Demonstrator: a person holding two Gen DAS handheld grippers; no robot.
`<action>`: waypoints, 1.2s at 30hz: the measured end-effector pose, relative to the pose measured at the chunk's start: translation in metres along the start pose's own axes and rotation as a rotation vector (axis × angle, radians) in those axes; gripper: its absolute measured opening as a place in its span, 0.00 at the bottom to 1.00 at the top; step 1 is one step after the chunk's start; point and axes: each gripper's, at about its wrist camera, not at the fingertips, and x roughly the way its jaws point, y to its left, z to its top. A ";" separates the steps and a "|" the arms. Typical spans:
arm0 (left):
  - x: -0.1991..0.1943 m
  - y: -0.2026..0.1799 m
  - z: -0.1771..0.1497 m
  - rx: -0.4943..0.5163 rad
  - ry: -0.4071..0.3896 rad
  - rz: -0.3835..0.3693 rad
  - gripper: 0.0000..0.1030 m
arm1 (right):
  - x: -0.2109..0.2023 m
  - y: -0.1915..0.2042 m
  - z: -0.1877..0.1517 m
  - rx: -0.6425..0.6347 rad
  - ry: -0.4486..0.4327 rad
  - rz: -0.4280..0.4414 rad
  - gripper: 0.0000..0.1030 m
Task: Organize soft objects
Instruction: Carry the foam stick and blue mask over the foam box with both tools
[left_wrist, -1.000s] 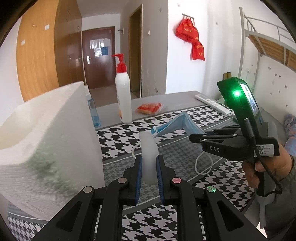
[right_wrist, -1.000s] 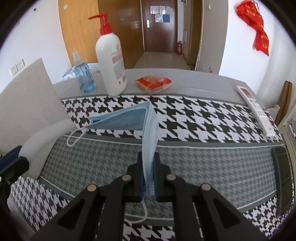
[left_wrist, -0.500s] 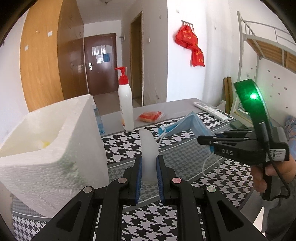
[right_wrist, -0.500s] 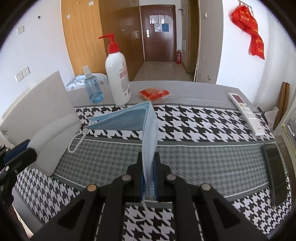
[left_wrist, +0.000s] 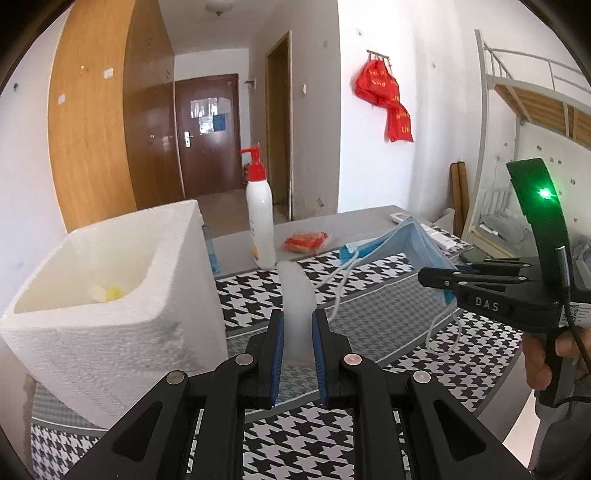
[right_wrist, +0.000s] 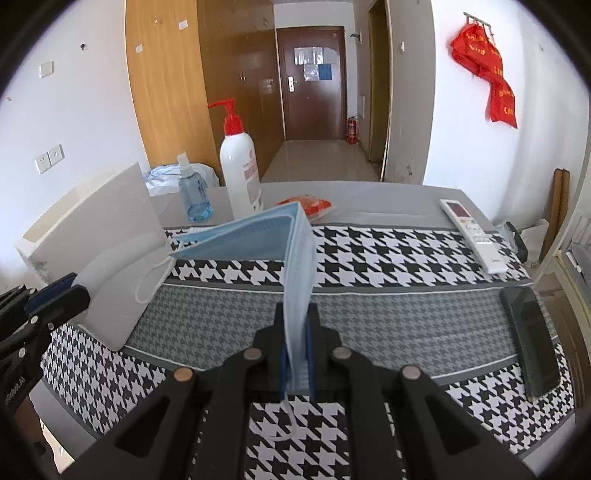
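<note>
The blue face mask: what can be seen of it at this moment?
The face mask is light blue, pleated, soft-looking fabric with white elastic ear loops. It is folded into a standing corner and held above the houndstooth tablecloth. The right gripper is clamped on one end, and that end's loop dangles below the fingers. The far end juts toward the white foam box.

The foam box (left_wrist: 110, 295) hides most of the blue spray bottle (left_wrist: 211, 251); its yellowish contents blur.
</note>
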 end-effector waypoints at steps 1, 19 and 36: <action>-0.002 0.000 0.000 0.001 -0.003 0.004 0.16 | -0.001 0.000 0.001 0.002 -0.004 -0.001 0.11; -0.022 0.003 0.000 0.013 -0.057 0.023 0.16 | -0.028 0.009 0.003 -0.009 -0.059 -0.010 0.11; -0.036 0.006 0.008 0.022 -0.099 0.036 0.16 | -0.044 0.015 0.004 -0.022 -0.099 0.005 0.11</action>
